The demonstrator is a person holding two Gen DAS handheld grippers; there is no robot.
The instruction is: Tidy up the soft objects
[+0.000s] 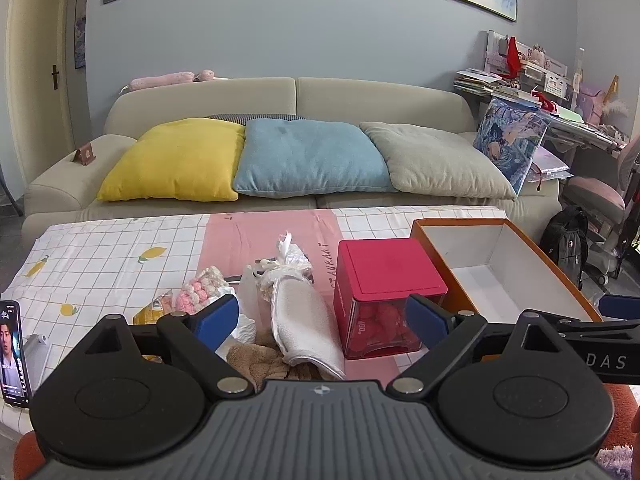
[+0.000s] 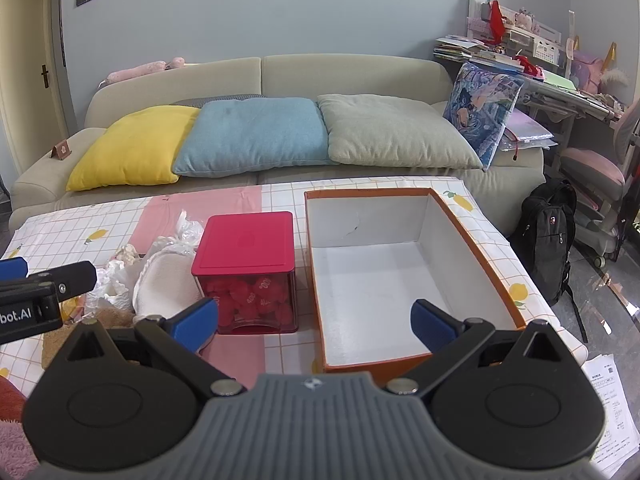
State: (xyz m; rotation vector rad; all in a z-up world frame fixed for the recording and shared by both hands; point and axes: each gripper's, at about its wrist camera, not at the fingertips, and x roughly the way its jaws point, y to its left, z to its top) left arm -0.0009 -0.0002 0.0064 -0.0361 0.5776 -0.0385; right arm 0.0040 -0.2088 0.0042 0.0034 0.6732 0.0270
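Tablecloth (image 2: 120, 220) lemon-print, holds orange box (image 2: 472, 240); sofa (image 1: 256, 92) behind; left gripper (image 1: 322, 320), right gripper (image 2: 314, 320) both wide, empty.

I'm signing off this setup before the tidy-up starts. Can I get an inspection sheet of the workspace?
Surface: table under a lemon-print cloth with a pink mat.
Job's things: white cloth, pink knit, brown plush and crumpled plastic bags heaped left of the red box; orange box on the right, empty.
Clutter: snack packet; phone on a stand, screen lit.
Grippers: left gripper open over the heap, right gripper open near the orange box; neither holds anything.
Cables: nothing seen.
Surroundings: sofa with cushions, cluttered desk, backpack on the floor.
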